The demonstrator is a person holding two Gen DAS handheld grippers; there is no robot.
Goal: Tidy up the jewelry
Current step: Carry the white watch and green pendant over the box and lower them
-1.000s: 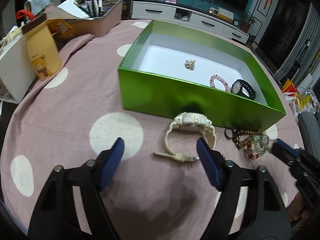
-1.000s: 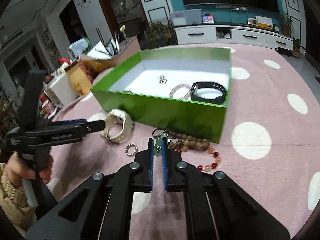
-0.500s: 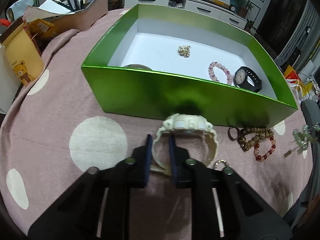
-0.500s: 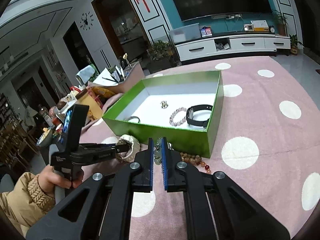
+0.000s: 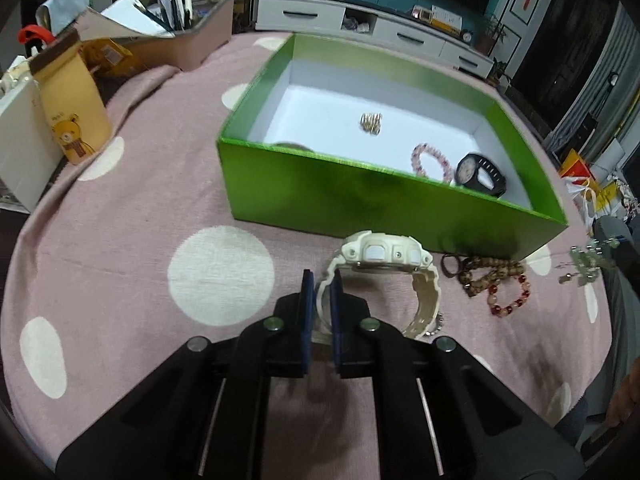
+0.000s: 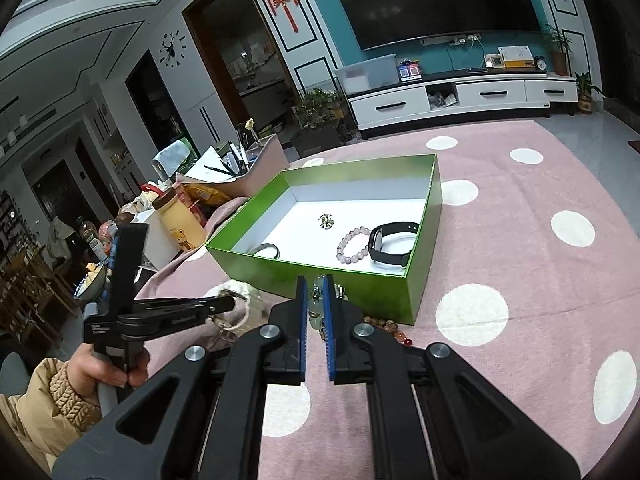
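Observation:
My left gripper (image 5: 320, 280) is shut on the strap of a cream watch (image 5: 384, 256) in front of the green box (image 5: 360, 196). My right gripper (image 6: 315, 285) is shut on a pale green beaded bracelet with charms (image 6: 316, 304), held above the table near the box's (image 6: 320, 286) front wall; it shows at the right edge of the left wrist view (image 5: 586, 266). Inside the box lie a gold trinket (image 5: 370, 122), a pink bead bracelet (image 5: 430, 158), a black watch (image 5: 480, 174) and a bangle (image 6: 266, 249).
Brown and red bead bracelets (image 5: 496, 284), a dark ring (image 5: 452, 266) and a small chain ring (image 5: 436, 324) lie on the pink dotted cloth (image 5: 160, 216). A bear bottle (image 5: 72, 108), a white box (image 5: 16, 148) and a stationery tray (image 5: 184, 36) stand at the left.
My left gripper closed on the cream watch's strap and lifted it slightly. My right gripper rose with the green bracelet, away from the table.

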